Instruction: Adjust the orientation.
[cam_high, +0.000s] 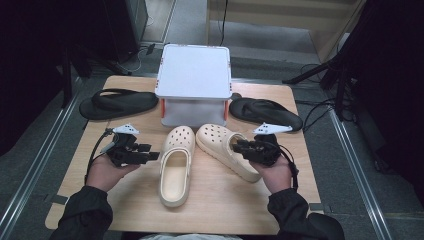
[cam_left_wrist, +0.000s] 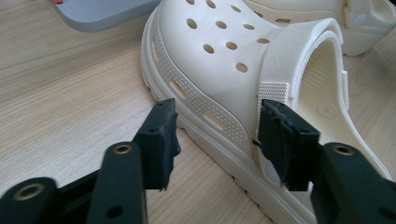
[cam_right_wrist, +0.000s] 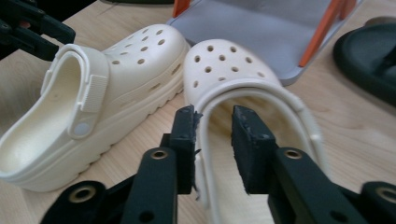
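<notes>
Clogs: two cream clogs lie side by side mid-counter (cam_high: 125, 210), before the grey box (cam_high: 194, 70).
Left clog (cam_high: 175, 167): its side wall sits between your left tool's (cam_left_wrist: 217, 135) jaws, which stand wide with one pad at the strap.
Right clog (cam_high: 226, 150): your right tool (cam_right_wrist: 212, 140) straddles its heel strap, jaws half open, left pad touching it.

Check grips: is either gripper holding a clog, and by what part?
Neither grips yet, it seems. Right gripper straddles the right clog's heel strap, left gripper the left clog's side wall by the strap rivet; each has a pad standing clear.
</notes>
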